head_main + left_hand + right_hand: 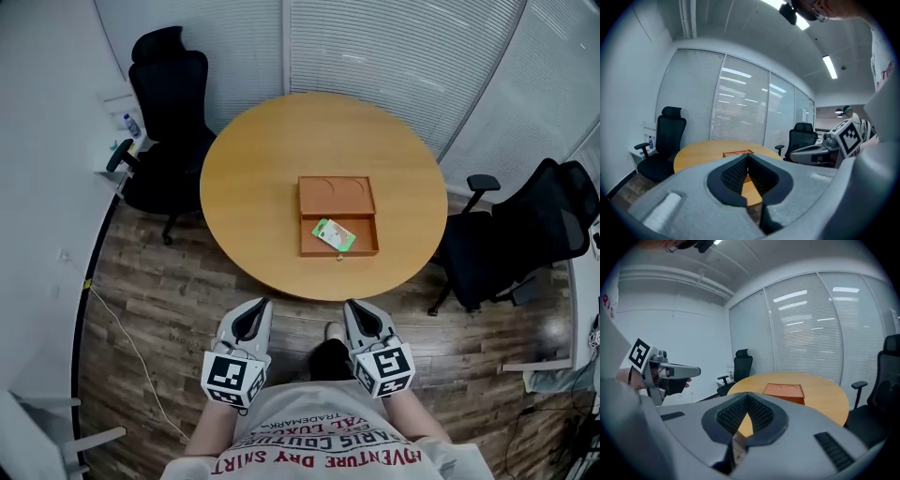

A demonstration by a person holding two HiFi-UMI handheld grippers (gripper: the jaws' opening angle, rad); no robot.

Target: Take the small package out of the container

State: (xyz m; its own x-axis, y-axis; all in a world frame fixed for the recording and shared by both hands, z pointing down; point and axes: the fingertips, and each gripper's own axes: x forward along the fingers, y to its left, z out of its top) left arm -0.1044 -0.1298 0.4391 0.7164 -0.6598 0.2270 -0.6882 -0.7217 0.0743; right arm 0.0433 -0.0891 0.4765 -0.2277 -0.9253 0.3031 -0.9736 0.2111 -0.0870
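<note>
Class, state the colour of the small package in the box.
Green and white; the package shows best in the head view.

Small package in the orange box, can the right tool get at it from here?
Probably yes, the way looks free: the box lies open, nothing covers the small package, but the right tool, shut, is short of the table and must open.
</note>
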